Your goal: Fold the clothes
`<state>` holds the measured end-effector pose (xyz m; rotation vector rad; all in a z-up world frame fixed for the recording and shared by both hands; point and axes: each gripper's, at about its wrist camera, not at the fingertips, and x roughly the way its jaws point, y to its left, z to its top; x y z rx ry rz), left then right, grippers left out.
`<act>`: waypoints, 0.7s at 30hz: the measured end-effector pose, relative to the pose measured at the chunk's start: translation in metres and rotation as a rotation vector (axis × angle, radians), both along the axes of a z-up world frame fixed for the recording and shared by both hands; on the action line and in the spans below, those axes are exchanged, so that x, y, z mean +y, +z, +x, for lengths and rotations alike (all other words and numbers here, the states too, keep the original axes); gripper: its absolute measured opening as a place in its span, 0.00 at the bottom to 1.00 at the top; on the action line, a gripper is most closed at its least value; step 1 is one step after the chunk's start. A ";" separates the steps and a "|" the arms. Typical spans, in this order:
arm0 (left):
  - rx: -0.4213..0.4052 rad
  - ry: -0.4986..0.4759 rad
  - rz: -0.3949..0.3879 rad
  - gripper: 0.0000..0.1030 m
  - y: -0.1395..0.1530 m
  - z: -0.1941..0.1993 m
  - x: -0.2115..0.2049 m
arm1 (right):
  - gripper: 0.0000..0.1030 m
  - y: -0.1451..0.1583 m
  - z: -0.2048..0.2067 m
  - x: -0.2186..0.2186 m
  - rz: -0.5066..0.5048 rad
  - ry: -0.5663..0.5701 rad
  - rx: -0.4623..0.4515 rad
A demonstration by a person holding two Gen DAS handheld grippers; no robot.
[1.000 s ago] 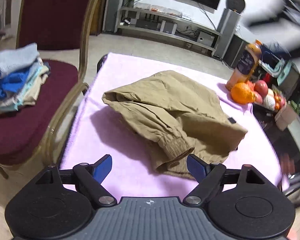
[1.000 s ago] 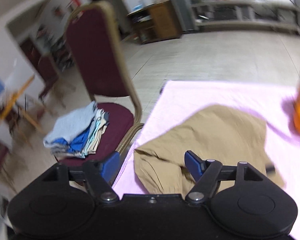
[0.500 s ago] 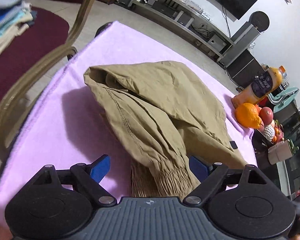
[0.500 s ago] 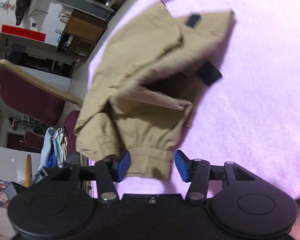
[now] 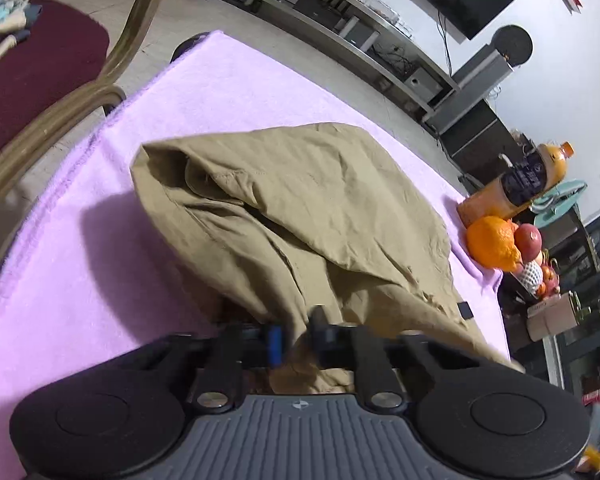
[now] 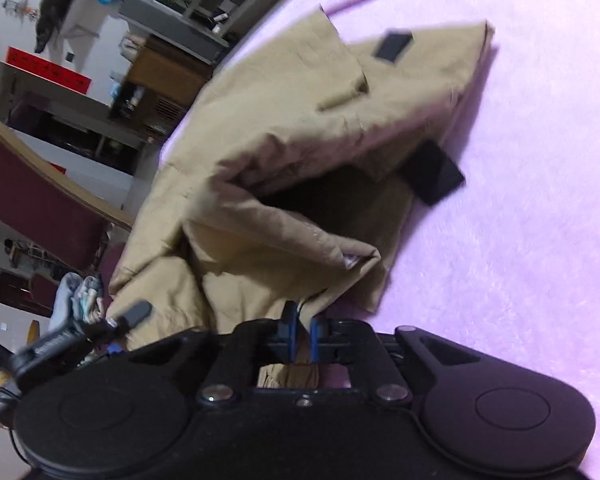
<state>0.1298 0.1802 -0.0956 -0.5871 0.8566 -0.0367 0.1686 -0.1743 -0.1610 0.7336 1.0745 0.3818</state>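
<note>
One pair of khaki trousers (image 5: 308, 208) lies crumpled on the pink blanket (image 5: 112, 272) covering the table, its near edge gathered at both tools. The left gripper (image 5: 296, 338) is clenched on a fold of the cloth, and the right gripper (image 6: 302, 330) pinches another fold between its blue pads (image 6: 288, 334). Two small black tabs (image 6: 394, 45) show on the fabric — no lettering can be read on them. At the table's far right stand one juice bottle (image 5: 516, 184) with a dark label too small to read, one orange (image 5: 494, 242) and one red apple (image 5: 529, 239). One maroon chair (image 5: 32, 68) beside the table holds one stack of folded clothes (image 5: 2, 20).
</note>
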 end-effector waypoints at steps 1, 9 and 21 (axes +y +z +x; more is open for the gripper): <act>-0.005 0.003 -0.005 0.07 0.007 -0.005 0.003 | 0.05 0.013 -0.002 -0.006 -0.005 -0.005 -0.021; 0.058 -0.056 -0.104 0.06 0.006 -0.059 0.022 | 0.04 0.085 -0.014 -0.052 -0.104 0.020 -0.054; 0.057 -0.060 -0.028 0.70 -0.036 -0.088 0.001 | 0.52 0.002 -0.029 -0.078 0.031 0.020 -0.005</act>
